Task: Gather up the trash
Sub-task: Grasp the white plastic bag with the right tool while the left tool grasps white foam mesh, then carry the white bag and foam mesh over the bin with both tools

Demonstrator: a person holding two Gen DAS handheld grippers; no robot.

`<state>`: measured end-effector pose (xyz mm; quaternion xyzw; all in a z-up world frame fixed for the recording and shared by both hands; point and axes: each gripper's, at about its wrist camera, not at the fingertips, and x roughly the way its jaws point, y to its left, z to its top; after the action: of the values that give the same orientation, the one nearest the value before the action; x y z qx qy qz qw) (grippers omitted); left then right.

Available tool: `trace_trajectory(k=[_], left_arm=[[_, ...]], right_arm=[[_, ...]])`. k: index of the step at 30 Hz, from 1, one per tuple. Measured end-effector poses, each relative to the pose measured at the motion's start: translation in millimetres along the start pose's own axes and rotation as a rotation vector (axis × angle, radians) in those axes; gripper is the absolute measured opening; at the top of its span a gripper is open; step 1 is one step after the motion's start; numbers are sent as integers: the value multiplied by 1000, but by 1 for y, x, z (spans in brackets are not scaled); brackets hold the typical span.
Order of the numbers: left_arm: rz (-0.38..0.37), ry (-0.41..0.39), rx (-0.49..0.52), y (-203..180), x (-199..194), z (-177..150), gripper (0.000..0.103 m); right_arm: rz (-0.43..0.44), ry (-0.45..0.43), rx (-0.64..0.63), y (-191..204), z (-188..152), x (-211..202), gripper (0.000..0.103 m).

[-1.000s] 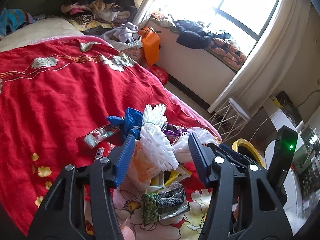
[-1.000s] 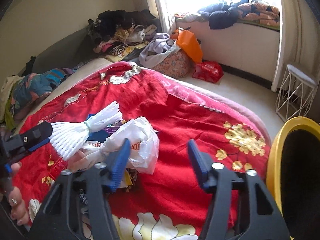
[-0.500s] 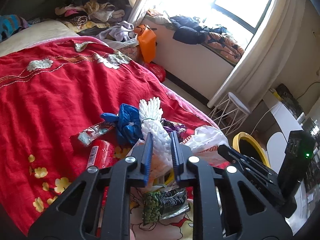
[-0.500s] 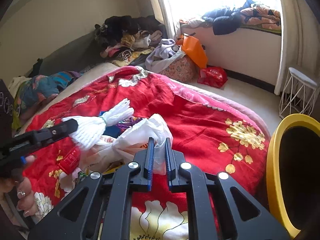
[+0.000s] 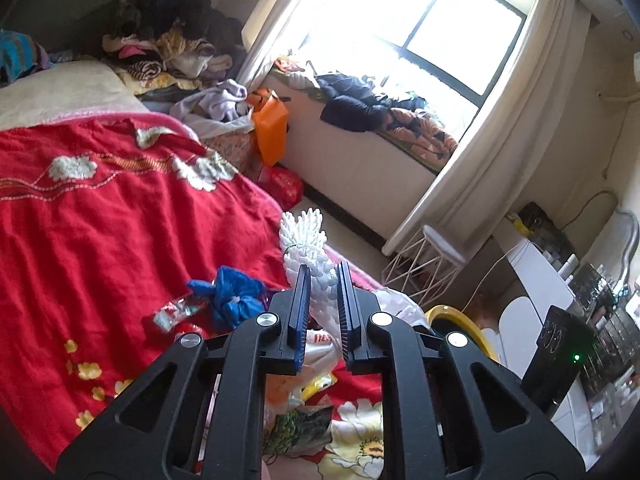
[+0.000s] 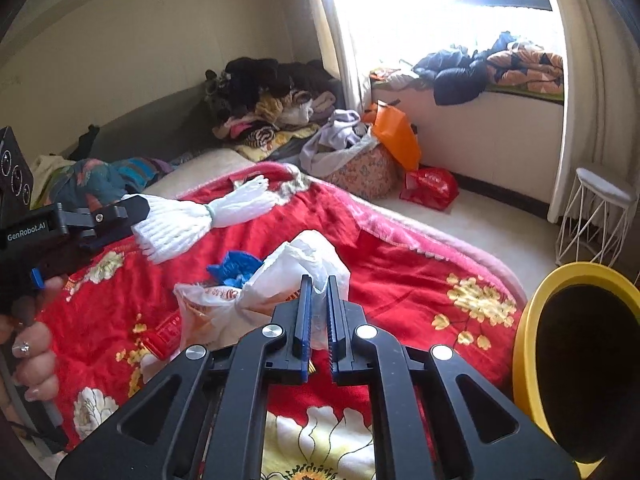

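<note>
Left tongs [image 5: 323, 276]: closed on the white foam net [image 5: 308, 248]; pads press its lower part, and the tied, flared end sticks out past the tips, clear of the bed.
Left tongs, right wrist view [image 6: 136, 216]: at the left edge, net [image 6: 188, 220] held out sideways above the bedspread; a hand [image 6: 32, 344] grips the handle below.
Right tongs [image 6: 318, 296]: closed on a fold of the white plastic bag [image 6: 288, 276]; thin film is pinched between the blue pads, and the bag bunches up ahead of them.
Bed: red bedspread [image 5: 100, 232] with flower pattern.
Remaining trash on bed: crumpled blue bag [image 5: 234, 292], clear wrapper [image 5: 172, 312] beside it, green patterned packet [image 5: 300, 426] under the left tongs.
Yellow bin [image 6: 576, 364]: on the floor just beside the bed, at the right of the right wrist view; mouth open, dark inside.
Background: clothes heaped at the bed's far end and on the window sill.
</note>
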<state>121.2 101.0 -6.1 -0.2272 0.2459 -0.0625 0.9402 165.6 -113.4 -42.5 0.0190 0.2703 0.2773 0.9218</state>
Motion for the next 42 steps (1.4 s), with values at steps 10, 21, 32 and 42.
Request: trace_trajectory(k=[10, 21, 32, 42], left_arm=[[-29, -11, 20, -7, -5, 3, 9], [-74, -11, 50, -21, -7, 0, 8], [-135, 7, 99, -50, -5, -8, 8], [-174, 47, 148, -75, 4, -22, 8]], right_arm=[[-59, -132, 48, -17, 17, -37, 6], [-124, -165, 87, -46, 19, -61, 6], [-204, -205, 132, -69, 9, -85, 6], [-297, -228, 208, -106, -1, -106, 6]])
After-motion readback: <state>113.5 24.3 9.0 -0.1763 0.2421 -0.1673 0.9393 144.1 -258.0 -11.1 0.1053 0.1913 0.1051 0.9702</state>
